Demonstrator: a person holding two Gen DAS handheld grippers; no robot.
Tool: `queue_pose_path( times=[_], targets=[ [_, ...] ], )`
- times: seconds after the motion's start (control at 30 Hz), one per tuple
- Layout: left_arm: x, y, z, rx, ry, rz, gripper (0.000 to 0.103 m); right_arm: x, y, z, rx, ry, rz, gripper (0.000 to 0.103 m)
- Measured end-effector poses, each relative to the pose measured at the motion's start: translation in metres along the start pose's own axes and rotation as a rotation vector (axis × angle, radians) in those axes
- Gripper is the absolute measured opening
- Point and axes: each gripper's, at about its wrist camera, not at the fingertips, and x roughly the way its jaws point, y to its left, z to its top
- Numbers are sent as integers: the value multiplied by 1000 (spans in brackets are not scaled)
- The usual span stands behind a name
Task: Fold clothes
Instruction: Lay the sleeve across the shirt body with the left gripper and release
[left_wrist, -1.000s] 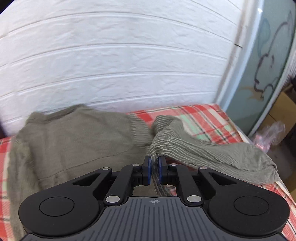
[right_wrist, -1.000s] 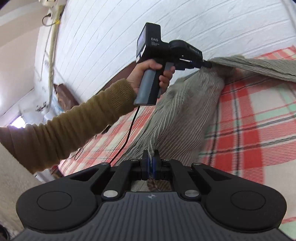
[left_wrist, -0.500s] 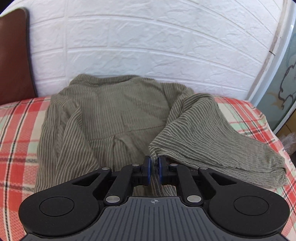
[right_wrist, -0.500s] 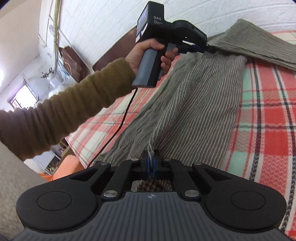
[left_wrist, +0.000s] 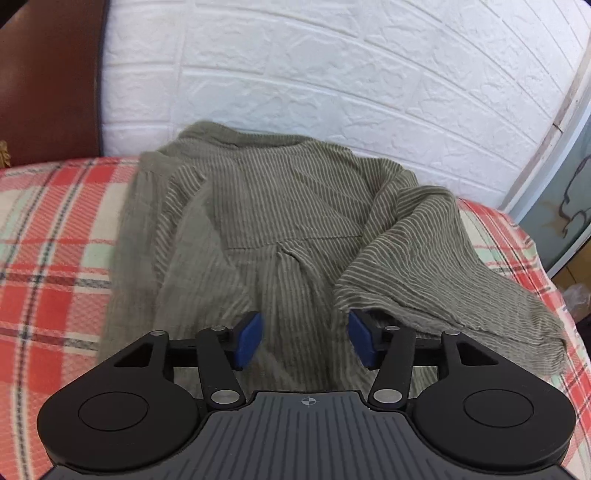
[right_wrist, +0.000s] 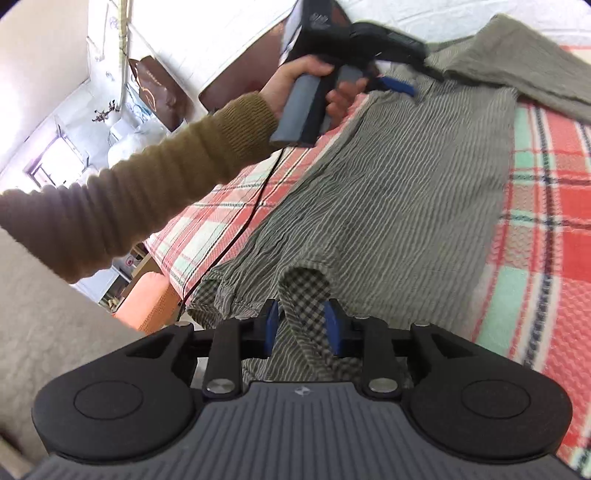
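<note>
both grippers, left gripper (left_wrist: 306, 342) and right gripper (right_wrist: 300, 326), are opening their jaws, releasing the striped shirt (left_wrist: 280, 229) folded lengthwise on the bed (left_wrist: 55, 229) against the wall edge, so next probably the loose sleeve needs regrasping.

Plaid bedspread (left_wrist: 51, 229), white brick wall (left_wrist: 332, 81), brown headboard (left_wrist: 44, 74).

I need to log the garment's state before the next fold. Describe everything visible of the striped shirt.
The striped shirt is olive-grey with thin pale stripes, in a light, crinkled fabric. It lies spread on the plaid blanket, top end by the white wall, one sleeve folded across its side. A checked lining shows at the near hem. The left gripper is opening above the cloth. The right gripper is opening with the hem still between its pads.
</note>
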Motion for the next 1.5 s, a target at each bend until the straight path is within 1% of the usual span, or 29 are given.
queue_pose_path(
  times=[0.07,0.13,0.23,0.3,0.4,0.47,0.57,0.63,0.7,0.8,0.83,0.87,0.9,0.93,0.97,1.0,1.07,1.1,1.13,1.17,1.23,1.3,1.33,1.37,1.43,1.5],
  targets=[
    [-18,2,-6,12,-1,0,69,-14,-3,-3,31,-44,-31,33],
    [-41,0,-21,37,21,-28,69,-27,-9,-7,71,-89,-60,33],
    [-74,-10,-53,86,76,-72,69,-45,-23,-14,150,-153,-88,40],
    [-93,-20,-77,129,114,-97,69,-47,-30,-16,199,-176,-104,40],
    [-117,-39,-111,214,142,-127,72,-45,-36,-22,240,-185,-104,40],
    [-124,-49,-127,258,160,-139,73,-39,-34,-26,254,-183,-94,40],
    [-124,-58,-142,286,193,-146,74,-36,-30,-33,263,-176,-80,41],
    [-122,-61,-147,299,204,-144,75,-34,-25,-37,262,-175,-80,41],
    [-120,-63,-152,296,220,-152,76,-34,-23,-41,267,-179,-77,44],
    [-115,-66,-161,297,239,-160,75,-32,-21,-44,272,-195,-71,44],
    [-112,-69,-164,308,243,-156,69,-31,-21,-43,268,-198,-79,42],
    [-111,-71,-167,322,242,-144,57,-30,-21,-43,264,-199,-89,21],
    [-112,-72,-169,327,234,-134,52,-32,-19,-42,250,-206,-108,5],
    [-114,-71,-169,322,226,-128,48,-34,-16,-40,232,-216,-129,5],
    [-116,-68,-168,295,220,-141,38,-39,-12,-38,216,-235,-136,5],
    [-120,-64,-166,248,217,-173,35,-45,-9,-37,200,-256,-138,5],
    [-128,-55,-161,159,213,-244,33,-56,-1,-35,162,-279,-141,5],
    [-130,-51,-160,130,215,-275,32,-58,2,-34,143,-271,-146,5],
    [-130,-50,-161,123,226,-290,37,-59,4,-34,125,-259,-152,5],
    [-128,-51,-165,135,241,-286,46,-56,3,-35,120,-238,-161,5],
    [-124,-54,-176,181,267,-256,49,-47,0,-38,119,-190,-179,5],
    [-125,-57,-184,226,252,-244,50,-41,-6,-42,152,-158,-185,5],
    [-128,-59,-186,242,244,-243,55,-40,-8,-44,166,-152,-190,5],
    [-131,-60,-186,250,241,-247,61,-41,-9,-45,175,-150,-191,7],
    [-138,-61,-184,264,235,-254,64,-47,-9,-45,177,-148,-185,10],
    [-149,-59,-179,271,201,-249,65,-55,-7,-44,166,-153,-193,23]
  ],
)
